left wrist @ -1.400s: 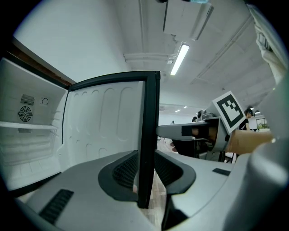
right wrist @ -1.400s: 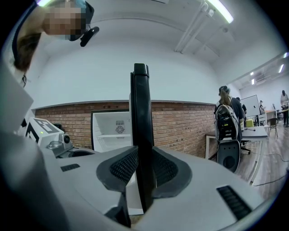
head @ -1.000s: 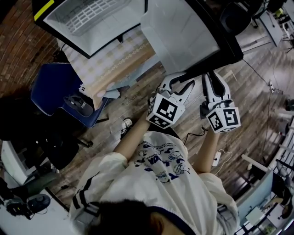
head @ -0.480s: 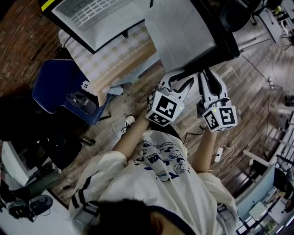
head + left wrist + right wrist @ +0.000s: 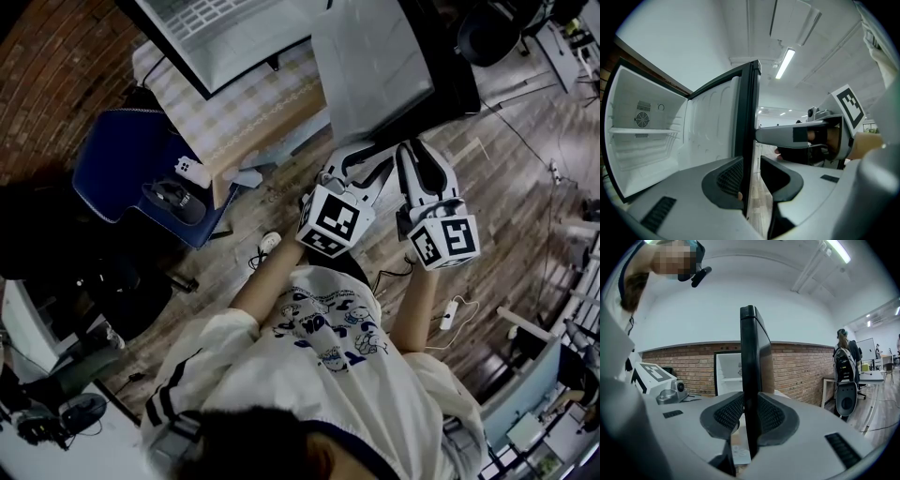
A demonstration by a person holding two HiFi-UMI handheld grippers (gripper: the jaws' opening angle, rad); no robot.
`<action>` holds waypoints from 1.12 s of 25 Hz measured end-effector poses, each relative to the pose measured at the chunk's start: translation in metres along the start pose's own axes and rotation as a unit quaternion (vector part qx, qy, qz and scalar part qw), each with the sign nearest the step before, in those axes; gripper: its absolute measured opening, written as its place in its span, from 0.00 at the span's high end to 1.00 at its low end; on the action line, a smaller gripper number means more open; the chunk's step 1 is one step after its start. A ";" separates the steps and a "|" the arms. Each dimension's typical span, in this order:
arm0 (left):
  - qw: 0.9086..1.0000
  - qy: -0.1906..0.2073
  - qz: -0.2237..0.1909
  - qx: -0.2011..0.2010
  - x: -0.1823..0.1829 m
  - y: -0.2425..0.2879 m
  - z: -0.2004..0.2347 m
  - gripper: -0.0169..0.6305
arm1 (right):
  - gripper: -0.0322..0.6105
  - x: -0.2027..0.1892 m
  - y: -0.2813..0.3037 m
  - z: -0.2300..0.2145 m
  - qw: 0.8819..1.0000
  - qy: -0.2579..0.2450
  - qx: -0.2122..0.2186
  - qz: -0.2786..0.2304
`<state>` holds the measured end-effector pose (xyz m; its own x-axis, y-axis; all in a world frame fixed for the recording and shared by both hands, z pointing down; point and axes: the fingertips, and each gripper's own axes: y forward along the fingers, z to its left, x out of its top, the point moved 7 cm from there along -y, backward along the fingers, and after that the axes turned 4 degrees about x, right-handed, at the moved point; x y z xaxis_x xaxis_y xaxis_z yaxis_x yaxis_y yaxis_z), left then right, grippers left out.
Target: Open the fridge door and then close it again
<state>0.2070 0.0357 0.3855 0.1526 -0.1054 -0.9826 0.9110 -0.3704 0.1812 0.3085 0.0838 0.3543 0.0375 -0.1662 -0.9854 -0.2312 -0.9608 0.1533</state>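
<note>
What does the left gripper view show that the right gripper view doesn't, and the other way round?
Only the left gripper view: the round fan grille on the fridge back wall. Only the right gripper view: a brick wall and a person wearing a backpack. Both: the black fridge door, edge-on between the jaws, and the fridge's white inside.

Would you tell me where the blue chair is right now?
In the head view, the blue chair stands at the left on the wooden floor, right beside the cloth-covered table near the open fridge.
</note>
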 end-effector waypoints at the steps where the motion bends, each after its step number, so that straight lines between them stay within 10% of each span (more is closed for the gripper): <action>1: 1.000 -0.001 0.000 0.002 0.000 -0.003 0.002 0.79 | 0.79 0.000 0.002 0.005 1.000 0.000 0.003 0.001; 28: 0.986 -0.030 -0.002 0.161 -0.017 -0.107 0.120 0.78 | 0.79 0.015 0.112 0.151 0.990 -0.019 0.137 -0.002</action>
<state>0.0604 -0.0338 0.3879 0.1172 -0.1547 -0.9810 0.7412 -0.6438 0.1901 0.1365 0.0072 0.3450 0.0035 -0.1497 -0.9887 -0.4873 -0.8636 0.1291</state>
